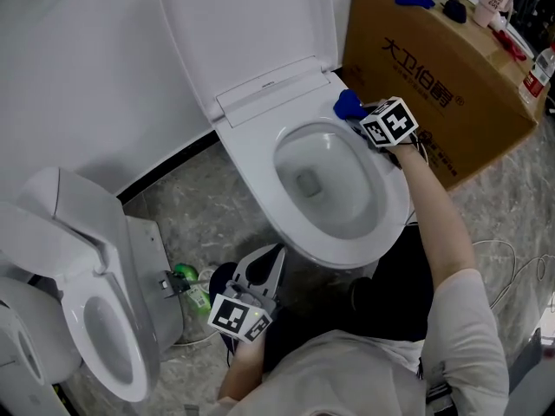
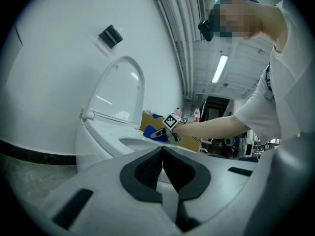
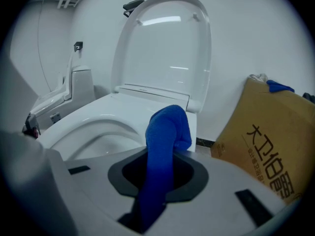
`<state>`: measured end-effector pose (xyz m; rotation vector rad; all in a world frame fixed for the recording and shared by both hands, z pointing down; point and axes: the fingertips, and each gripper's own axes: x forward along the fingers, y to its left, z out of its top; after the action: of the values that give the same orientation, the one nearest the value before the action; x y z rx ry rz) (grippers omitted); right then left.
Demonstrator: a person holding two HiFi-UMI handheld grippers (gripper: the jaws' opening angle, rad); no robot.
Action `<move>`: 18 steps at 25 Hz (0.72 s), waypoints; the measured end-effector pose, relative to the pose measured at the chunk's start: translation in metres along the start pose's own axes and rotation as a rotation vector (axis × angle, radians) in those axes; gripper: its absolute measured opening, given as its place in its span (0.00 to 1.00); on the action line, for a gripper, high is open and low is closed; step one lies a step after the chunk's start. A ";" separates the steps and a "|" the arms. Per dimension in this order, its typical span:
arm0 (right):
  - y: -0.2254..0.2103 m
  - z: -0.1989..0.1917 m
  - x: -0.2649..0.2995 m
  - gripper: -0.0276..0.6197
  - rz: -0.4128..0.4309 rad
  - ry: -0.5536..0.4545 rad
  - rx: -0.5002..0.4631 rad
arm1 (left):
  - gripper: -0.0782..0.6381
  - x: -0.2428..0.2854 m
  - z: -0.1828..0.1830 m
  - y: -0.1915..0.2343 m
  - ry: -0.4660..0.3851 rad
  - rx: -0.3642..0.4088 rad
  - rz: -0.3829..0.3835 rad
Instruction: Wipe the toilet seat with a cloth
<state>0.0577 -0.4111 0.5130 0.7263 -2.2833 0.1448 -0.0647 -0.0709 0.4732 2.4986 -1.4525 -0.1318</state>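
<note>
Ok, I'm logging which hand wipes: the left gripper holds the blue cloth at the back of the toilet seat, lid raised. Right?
No, the right gripper holds the blue cloth, as the right gripper view shows. The left gripper is shut, empty.

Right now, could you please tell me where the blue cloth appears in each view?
Head view: cloth upper right, on the seat.
Left gripper view: cloth small, at centre.
Right gripper view: cloth central, between the jaws.
Shared landmark: raised lid.
</note>
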 end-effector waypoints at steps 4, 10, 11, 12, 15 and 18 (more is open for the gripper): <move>-0.005 0.007 0.010 0.13 -0.018 -0.005 -0.004 | 0.12 -0.002 -0.006 0.006 0.018 -0.004 0.029; -0.005 0.011 0.012 0.13 -0.045 -0.022 -0.038 | 0.12 0.001 -0.013 -0.007 0.033 0.003 -0.005; -0.005 0.010 0.012 0.13 -0.049 -0.020 -0.040 | 0.12 0.001 -0.013 -0.008 0.036 0.004 -0.005; -0.004 0.010 0.012 0.13 -0.051 -0.018 -0.042 | 0.12 0.000 -0.013 -0.009 0.036 0.005 -0.002; -0.004 0.008 0.012 0.13 -0.046 -0.017 -0.045 | 0.12 -0.005 -0.011 -0.011 0.029 0.014 0.006; -0.005 0.008 0.012 0.13 -0.029 -0.013 -0.023 | 0.12 -0.007 -0.008 -0.012 0.022 0.028 -0.005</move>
<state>0.0485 -0.4234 0.5143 0.7507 -2.2824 0.1007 -0.0562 -0.0576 0.4778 2.5179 -1.4496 -0.0848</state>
